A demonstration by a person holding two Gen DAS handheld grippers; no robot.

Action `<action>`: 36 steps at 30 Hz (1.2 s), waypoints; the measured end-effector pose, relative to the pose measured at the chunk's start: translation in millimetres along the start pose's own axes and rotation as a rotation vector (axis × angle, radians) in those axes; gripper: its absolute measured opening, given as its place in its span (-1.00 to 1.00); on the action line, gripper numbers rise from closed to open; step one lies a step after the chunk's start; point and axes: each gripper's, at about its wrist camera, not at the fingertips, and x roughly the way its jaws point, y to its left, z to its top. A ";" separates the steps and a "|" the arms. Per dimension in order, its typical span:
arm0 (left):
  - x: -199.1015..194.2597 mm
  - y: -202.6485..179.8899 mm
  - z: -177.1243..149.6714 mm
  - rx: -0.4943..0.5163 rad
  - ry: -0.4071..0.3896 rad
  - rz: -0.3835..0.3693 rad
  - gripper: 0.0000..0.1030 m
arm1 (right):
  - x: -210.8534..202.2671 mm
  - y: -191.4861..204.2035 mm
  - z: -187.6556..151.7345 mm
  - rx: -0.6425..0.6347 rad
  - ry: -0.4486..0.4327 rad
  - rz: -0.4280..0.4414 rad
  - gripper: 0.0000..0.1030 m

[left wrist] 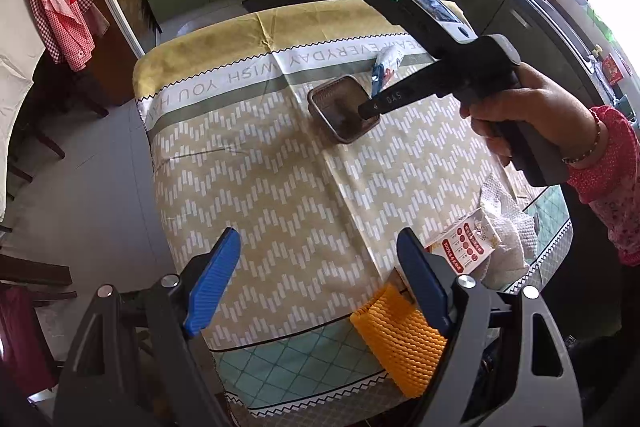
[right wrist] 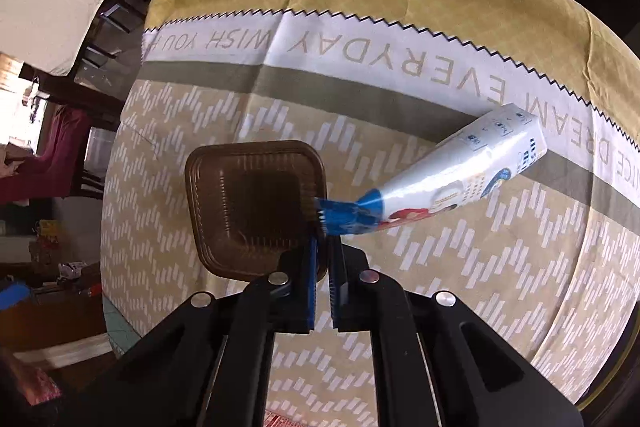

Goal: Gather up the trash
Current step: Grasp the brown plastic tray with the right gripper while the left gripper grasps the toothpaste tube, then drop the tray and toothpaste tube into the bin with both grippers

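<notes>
Right claw (right wrist: 322, 227) closed, pads pinching the blue crimped end of a white snack wrapper (right wrist: 460, 179), just beside the right rim of a brown plastic tray (right wrist: 208, 187); both lie toward the far end of the cloth-covered surface (left wrist: 260, 187). Left claw (left wrist: 316, 283) wide open, empty, above the near edge. Orange foam net (left wrist: 400, 343) and small carton (left wrist: 468, 243) lie near right.

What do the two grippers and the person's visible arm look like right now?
Both grippers, left and right, have black frames, silver pivot bolts and ribbed blue pads. The right one's body carries a small screen and green light. The sleeve is pink-red and patterned, with a beaded bracelet.
</notes>
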 end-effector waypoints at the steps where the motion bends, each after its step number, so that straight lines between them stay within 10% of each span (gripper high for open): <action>1: -0.2 0.5 -0.1 -0.001 -0.001 0.003 0.48 | -0.5 4.5 -5.5 -0.024 0.011 0.010 -0.89; 10: 7.7 -14.4 23.1 0.053 -0.009 0.017 0.50 | -37.2 0.5 -72.0 -0.157 0.032 -0.030 -0.89; 30: 174.6 -90.1 171.7 0.268 0.100 -0.036 0.55 | -173.4 -321.3 -250.3 0.444 -0.185 -0.044 -0.89; 36: 195.2 -98.9 168.7 0.261 0.176 -0.028 -0.26 | -172.3 -361.7 -284.4 0.519 -0.195 -0.022 -0.89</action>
